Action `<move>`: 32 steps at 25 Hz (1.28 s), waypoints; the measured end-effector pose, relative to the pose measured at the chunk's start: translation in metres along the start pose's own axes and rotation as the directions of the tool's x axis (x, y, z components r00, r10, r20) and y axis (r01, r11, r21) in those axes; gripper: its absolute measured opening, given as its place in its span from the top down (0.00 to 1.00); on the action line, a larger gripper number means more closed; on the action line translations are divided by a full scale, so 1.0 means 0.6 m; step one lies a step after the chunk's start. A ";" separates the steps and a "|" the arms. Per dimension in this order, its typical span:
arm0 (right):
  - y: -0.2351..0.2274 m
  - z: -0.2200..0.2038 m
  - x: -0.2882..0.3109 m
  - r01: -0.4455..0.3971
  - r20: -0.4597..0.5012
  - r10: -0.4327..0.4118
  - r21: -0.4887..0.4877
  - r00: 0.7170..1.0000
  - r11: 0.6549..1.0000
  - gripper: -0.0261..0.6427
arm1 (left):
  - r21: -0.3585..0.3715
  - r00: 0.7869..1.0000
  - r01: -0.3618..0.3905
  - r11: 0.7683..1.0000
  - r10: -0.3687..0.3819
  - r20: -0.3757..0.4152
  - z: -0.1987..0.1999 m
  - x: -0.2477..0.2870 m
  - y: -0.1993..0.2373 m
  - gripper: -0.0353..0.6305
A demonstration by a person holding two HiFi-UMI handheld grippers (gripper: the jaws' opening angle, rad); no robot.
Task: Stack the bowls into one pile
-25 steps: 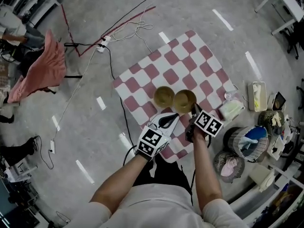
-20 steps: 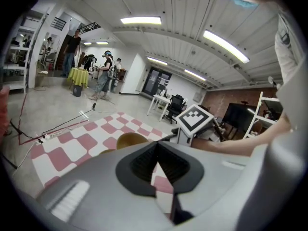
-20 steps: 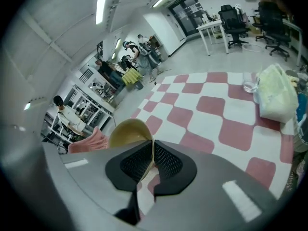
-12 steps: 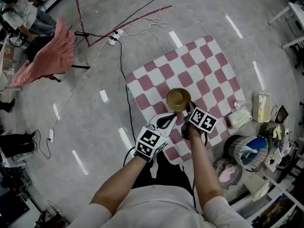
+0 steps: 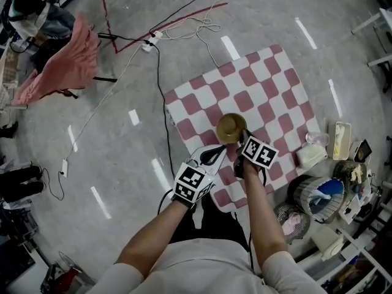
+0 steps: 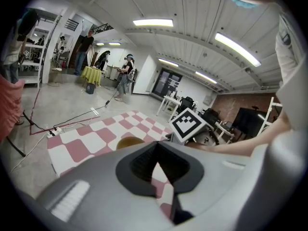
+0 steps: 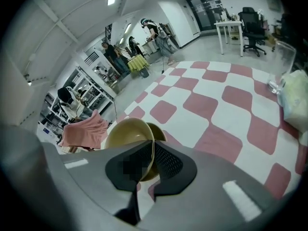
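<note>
Right tongs (image 5: 244,139) were clamped on the rim of the tilted upper bowl (image 7: 129,129), over the lower bowl (image 7: 158,130), mid checked mat (image 5: 269,84), edges well clear. Left tongs (image 5: 214,157) were closed and empty. The head view showed a single bowl outline.

"What is the person wearing?"

"A pale shirt (image 5: 196,267) with short sleeves, and black trousers (image 5: 207,220)."

"What do the tools look like?"

"From above, the left gripper (image 5: 215,155) has a white shell with a black drop-shaped patch. The right gripper (image 5: 244,141) looks dark. Each has a white cube with black square marks: the left cube (image 5: 195,183) and the right cube (image 5: 258,154)."

"And close up?"

"Both are smooth grey. The right gripper's black pads (image 7: 166,160) have a tiny net pattern."
</note>
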State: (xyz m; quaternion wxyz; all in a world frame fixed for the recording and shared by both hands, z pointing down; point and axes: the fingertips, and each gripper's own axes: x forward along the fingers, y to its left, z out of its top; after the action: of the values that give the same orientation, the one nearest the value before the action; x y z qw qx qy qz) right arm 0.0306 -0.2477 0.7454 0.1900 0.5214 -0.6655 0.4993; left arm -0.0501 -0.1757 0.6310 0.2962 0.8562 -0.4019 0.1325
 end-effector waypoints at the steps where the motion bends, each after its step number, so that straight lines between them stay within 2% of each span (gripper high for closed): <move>1: -0.003 0.000 0.002 0.011 -0.004 -0.011 -0.019 1.000 1.000 0.92 | -0.001 1.000 -0.001 1.000 0.001 -0.001 -0.001 0.000 0.001 0.94; 4: -0.007 0.001 0.006 0.050 -0.018 -0.053 -0.120 0.998 0.991 0.92 | -0.003 1.000 -0.006 1.000 0.006 -0.003 -0.003 0.002 0.004 0.94; 9: -0.009 0.010 0.010 0.102 -0.019 -0.112 -0.277 0.994 0.956 0.91 | 0.001 1.000 -0.008 1.000 0.008 0.001 0.000 0.007 0.006 0.94; 13: -0.020 0.002 0.008 0.114 -0.022 -0.127 -0.309 0.992 0.944 0.87 | -0.004 1.000 -0.006 1.000 0.006 0.001 -0.004 0.008 0.002 0.94; 18: -0.009 0.018 -0.029 0.145 0.043 -0.138 -0.341 0.989 0.929 0.87 | -0.013 1.000 -0.002 1.000 0.002 0.010 0.002 -0.005 0.002 0.94; 24: 0.064 0.034 -0.124 0.094 0.146 -0.045 -0.347 0.988 0.933 0.88 | -0.017 0.999 0.015 1.000 -0.015 0.032 0.024 -0.050 -0.009 0.94; 32: 0.181 0.020 -0.283 0.012 0.275 0.085 -0.335 0.958 0.942 0.94 | 0.016 0.996 0.053 0.998 -0.054 0.065 0.072 -0.152 -0.059 0.94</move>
State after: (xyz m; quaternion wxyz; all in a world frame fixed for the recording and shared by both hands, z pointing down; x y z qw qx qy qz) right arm 0.0032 -0.1770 0.5582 0.1678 0.5356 -0.7702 0.3028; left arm -0.0821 -0.1292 0.5404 0.2801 0.8726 -0.3875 0.0993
